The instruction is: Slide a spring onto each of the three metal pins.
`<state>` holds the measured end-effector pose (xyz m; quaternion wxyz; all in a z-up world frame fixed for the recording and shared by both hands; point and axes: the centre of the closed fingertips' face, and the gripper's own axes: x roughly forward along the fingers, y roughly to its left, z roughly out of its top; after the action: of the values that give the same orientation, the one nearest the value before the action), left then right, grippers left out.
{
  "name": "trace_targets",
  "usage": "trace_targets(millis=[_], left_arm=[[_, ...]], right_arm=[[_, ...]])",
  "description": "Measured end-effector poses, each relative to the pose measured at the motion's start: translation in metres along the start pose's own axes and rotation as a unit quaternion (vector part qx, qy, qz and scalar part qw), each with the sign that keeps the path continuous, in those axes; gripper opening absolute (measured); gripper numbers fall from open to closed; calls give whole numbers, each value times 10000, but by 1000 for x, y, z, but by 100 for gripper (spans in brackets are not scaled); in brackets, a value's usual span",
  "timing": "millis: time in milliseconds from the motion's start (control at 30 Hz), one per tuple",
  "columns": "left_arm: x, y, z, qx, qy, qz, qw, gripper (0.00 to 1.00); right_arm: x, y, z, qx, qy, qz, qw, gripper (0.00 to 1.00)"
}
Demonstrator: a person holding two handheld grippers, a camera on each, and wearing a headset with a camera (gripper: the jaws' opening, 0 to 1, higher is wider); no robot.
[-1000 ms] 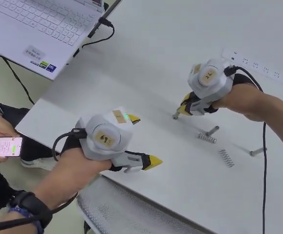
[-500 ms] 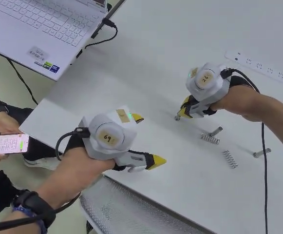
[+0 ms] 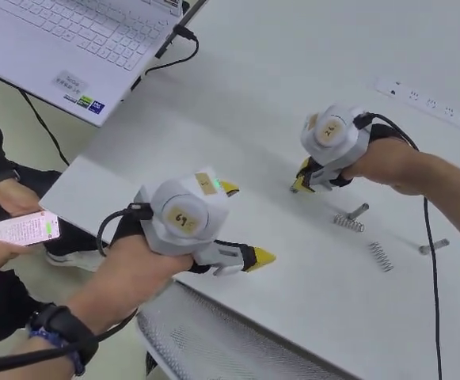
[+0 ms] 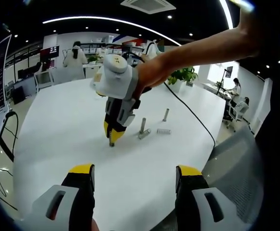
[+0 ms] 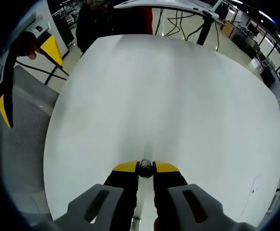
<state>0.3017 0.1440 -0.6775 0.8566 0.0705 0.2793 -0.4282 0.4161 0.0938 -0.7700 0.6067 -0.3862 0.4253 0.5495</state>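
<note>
The white table [image 3: 237, 103] carries everything. A laptop [image 3: 71, 39] sits open at its far left corner with a black cable [image 3: 170, 55] plugged into its side, and a white power strip [image 3: 435, 107] lies along the far right. A mesh chair back [image 3: 214, 340] stands under the near edge, and beside the table a seated person holds a phone [image 3: 28, 227]. The left tongs [image 3: 245, 223] hang over the near edge, jaws spread wide with nothing between them. The right tongs [image 3: 299, 186] point down at the table further in, jaws narrowed onto a metal pin [image 5: 145, 168]. The right gripper view looks at it end-on between the yellow tips. The left gripper view gives it from the side, upright with its lower end on the table. In the head view the tongs' body covers most of it. To its right stand the second pin [image 3: 359, 210] and, well apart, the third pin [image 3: 434, 246]. One spring [image 3: 347, 223] lies just beside the second pin's foot, and the other spring [image 3: 380, 256] lies loose between those two pins.
</note>
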Motion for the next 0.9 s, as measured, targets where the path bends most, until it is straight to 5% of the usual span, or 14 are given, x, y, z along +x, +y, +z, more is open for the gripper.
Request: trace_targets(millis=[433, 900], left_arm=[[-1, 1, 1, 12, 5, 21, 10000, 64], [-7, 0, 5, 91, 38, 60, 9999, 65]], right_arm=[[-2, 8, -1, -40, 35, 121, 9999, 20], [-26, 5, -1, -7, -80, -227, 9997, 41]])
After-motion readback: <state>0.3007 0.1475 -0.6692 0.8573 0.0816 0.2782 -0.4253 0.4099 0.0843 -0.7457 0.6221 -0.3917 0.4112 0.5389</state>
